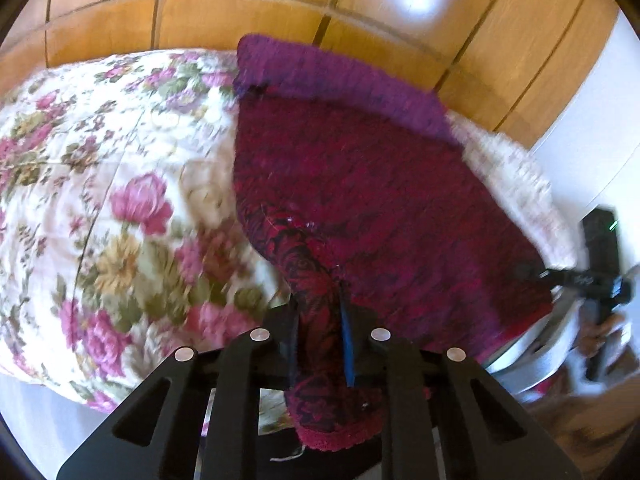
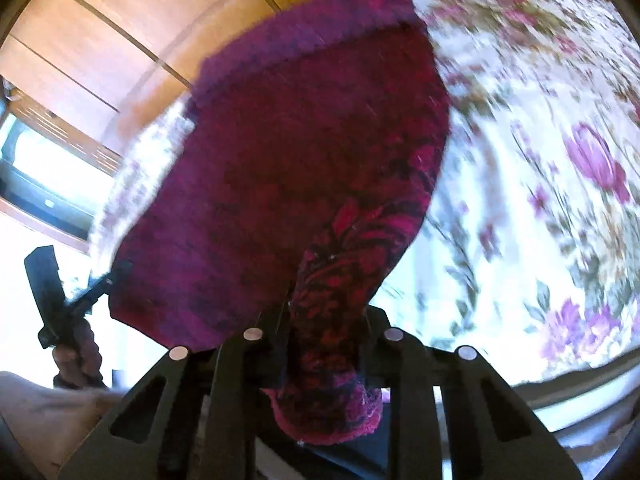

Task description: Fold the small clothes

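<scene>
Knitted garment (image 1: 380, 184), small, in dark red and magenta wool with a purple ribbed band, hangs stretched between two grippers above the floral-print bedspread (image 1: 100, 168). Left hand-held gripper (image 1: 320, 344) is clenched on one bunched corner of the fabric, which fills the gap between its jaws. Right hand-held gripper (image 2: 324, 336) grasps the opposite corner in the same manner.

Step in hand, as judged: both corners are secured and the garment is held clear of the bed, ready for laying out or the first fold. The next move calls for keeping both grips firm and the held edge taut, then bringing the ribbed band down flat on the bedspread without twisting.

Left wrist view shows the right hand-held gripper at the garment's far corner, with a white wall behind. Right wrist view instead shows the left hand-held gripper, the person's hand (image 2: 76, 364) on its handle, and a bright window (image 2: 36, 168). Wooden wardrobe panels (image 1: 200, 8) appear in both.
</scene>
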